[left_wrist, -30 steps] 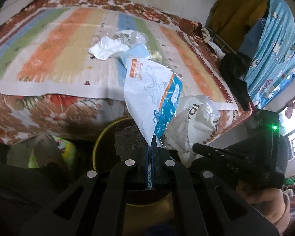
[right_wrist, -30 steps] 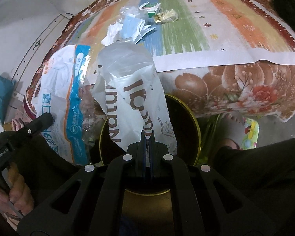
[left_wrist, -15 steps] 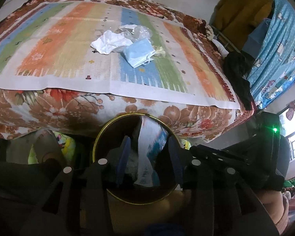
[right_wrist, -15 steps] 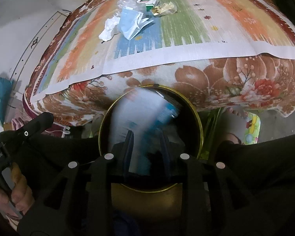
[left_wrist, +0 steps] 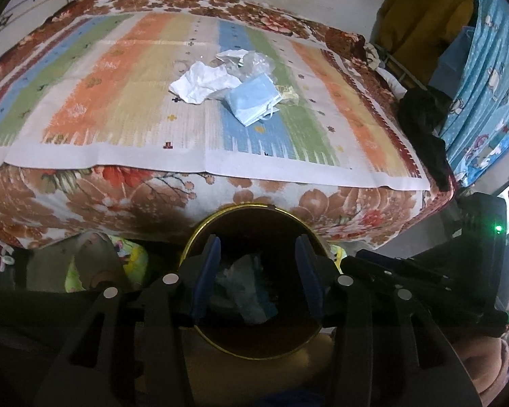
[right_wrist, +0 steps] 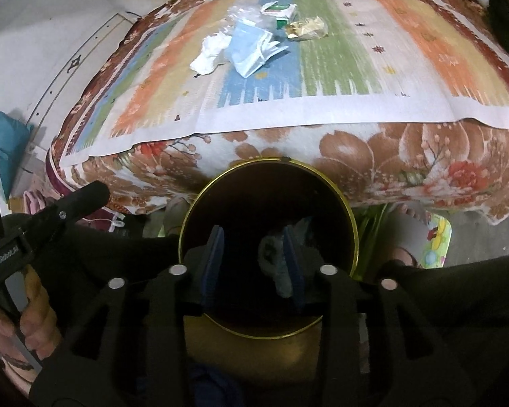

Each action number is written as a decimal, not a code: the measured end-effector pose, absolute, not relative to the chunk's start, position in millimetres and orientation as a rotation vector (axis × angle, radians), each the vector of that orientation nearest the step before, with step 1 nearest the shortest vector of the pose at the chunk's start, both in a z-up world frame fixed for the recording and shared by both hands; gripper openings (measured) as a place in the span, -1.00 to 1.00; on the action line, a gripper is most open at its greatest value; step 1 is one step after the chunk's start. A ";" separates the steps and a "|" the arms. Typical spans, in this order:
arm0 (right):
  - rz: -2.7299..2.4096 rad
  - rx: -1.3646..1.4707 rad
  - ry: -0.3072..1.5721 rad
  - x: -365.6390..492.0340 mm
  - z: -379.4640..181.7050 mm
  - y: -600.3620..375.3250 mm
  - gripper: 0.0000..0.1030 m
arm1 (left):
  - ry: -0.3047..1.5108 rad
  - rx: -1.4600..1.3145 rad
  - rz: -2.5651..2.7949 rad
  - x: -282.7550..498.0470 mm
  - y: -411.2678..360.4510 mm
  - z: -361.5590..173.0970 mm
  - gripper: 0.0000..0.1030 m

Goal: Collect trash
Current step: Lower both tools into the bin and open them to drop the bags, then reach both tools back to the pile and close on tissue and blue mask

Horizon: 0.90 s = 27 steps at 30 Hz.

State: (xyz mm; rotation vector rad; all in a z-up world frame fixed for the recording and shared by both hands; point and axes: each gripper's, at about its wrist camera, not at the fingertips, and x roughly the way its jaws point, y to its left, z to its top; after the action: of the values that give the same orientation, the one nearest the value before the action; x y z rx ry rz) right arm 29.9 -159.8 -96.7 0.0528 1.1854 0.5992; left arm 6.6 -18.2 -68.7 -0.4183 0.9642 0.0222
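A round bin with a gold rim (left_wrist: pixel 241 207) (right_wrist: pixel 351 217) stands on the floor against the bed. The dropped bags (left_wrist: pixel 244 288) (right_wrist: pixel 275 261) lie in its dark bottom. My left gripper (left_wrist: pixel 258 271) is open and empty over the bin mouth. My right gripper (right_wrist: pixel 252 261) is open and empty over it too. On the striped mat lie a white crumpled tissue (left_wrist: pixel 203 81) (right_wrist: pixel 210 52), a blue face mask (left_wrist: pixel 254 100) (right_wrist: pixel 251 47), clear plastic (left_wrist: pixel 252 62), a green-and-white wrapper (right_wrist: pixel 278 10) and a gold wrapper (right_wrist: pixel 307 27).
The bed has a floral blanket (left_wrist: pixel 85 196) (right_wrist: pixel 424 156) under the mat. A blue patterned curtain (left_wrist: pixel 485 78) and dark clothes (left_wrist: pixel 424 125) are at the right. The person's feet in slippers (left_wrist: pixel 91 257) (right_wrist: pixel 424 234) flank the bin.
Both grippers opened and let go of the plastic bags, which fell into the bin. The trash pile on the mat is now unobstructed.
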 end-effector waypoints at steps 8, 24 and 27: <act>0.653 0.016 1.195 45.7 -82.5 -150.2 -0.22 | 0.885 -0.398 0.073 18.7 1.4 -36.0 0.02; 0.656 -0.084 1.129 108.7 -44.7 -131.8 0.08 | 0.948 -0.336 0.175 77.6 45.0 -19.5 0.23; 0.664 -0.090 1.113 116.6 -39.2 -125.0 0.23 | 0.934 -0.342 0.243 86.9 59.8 -15.8 0.36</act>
State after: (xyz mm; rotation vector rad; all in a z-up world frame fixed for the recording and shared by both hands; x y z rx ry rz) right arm 116.6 -125.0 -39.2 -0.0898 1.1125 0.6641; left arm 86.9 59.8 -15.8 -0.3421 0.9343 0.2426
